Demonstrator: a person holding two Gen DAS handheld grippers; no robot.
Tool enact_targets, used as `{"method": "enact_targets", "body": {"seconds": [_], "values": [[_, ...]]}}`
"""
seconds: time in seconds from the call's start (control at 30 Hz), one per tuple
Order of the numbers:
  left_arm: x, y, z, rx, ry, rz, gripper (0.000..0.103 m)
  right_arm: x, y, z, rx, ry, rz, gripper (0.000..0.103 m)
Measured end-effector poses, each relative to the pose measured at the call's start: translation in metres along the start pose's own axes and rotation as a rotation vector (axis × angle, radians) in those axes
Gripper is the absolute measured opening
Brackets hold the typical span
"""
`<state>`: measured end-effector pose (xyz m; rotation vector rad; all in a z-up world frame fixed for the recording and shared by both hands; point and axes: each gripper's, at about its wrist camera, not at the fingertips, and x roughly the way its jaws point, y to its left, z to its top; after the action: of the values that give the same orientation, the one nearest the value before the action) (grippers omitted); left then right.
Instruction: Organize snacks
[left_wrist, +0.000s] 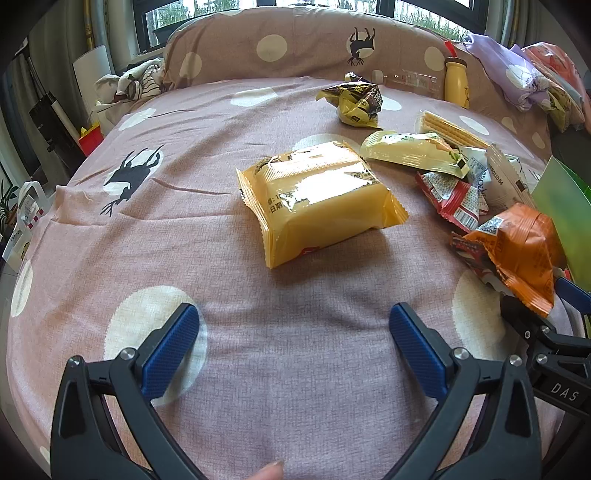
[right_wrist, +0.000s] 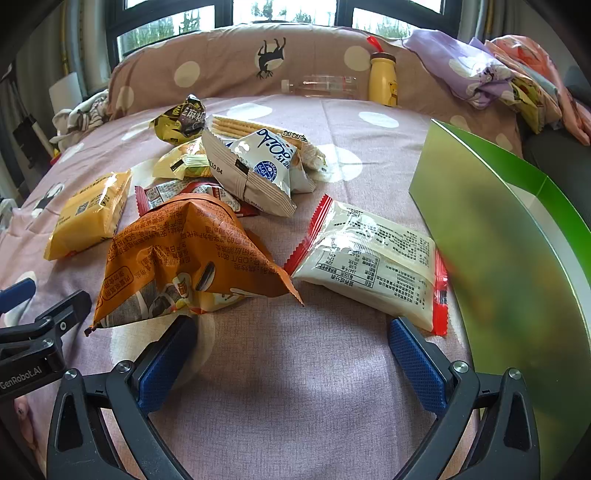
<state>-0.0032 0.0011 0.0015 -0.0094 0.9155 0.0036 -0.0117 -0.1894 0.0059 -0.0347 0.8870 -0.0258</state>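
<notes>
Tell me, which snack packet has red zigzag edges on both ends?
The flat white packet lying beside the green box. The others are yellow, orange or crumpled.

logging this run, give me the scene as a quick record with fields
surface: pink spotted bedsheet
left claw: open, empty
right claw: open, empty
ahead of left claw: yellow packet, lying apart from the pile
ahead of right claw: orange bag, white packet with red ends
container: green box, on the right
placed in box: cannot tell

A home bedroom: bed with spotted sheet, pillow, window
</notes>
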Motion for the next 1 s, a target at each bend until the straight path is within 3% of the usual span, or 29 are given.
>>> {"method": "enact_targets", "body": {"seconds": [1.0], "values": [[-0.0004, 0.0022, -0.0035, -0.007, -0.003, 0.007, 0.103, 0.0018, 0.0022, -0.0002, -0.009, -0.003, -0.013, 0.103]]}}
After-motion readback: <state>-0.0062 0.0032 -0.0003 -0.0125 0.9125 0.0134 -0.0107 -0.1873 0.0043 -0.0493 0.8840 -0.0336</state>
